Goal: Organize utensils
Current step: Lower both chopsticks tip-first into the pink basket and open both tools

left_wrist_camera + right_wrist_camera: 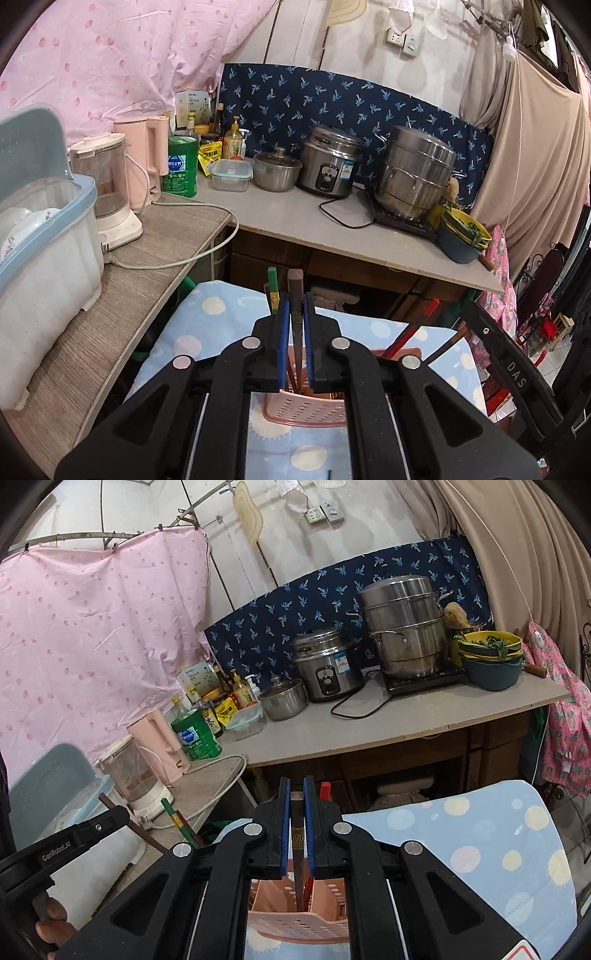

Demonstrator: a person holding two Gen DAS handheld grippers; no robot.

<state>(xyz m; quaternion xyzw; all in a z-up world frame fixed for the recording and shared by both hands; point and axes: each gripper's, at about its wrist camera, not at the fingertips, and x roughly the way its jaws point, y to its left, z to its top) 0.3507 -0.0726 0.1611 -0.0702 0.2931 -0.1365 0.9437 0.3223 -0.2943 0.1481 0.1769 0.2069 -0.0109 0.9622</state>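
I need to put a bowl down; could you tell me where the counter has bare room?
Free: the grey counter's front strip, before the rice cooker and steamer pot, beside the black cord. Crowded: the bottle corner around the green jug, and the right end with stacked bowls.

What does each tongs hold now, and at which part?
Left tongs: a brown chopstick, gripped near its upper end. Right tongs: another brown chopstick, also near its top, above the pink holder.

chopstick tips: hidden in holder | holder base: cut off
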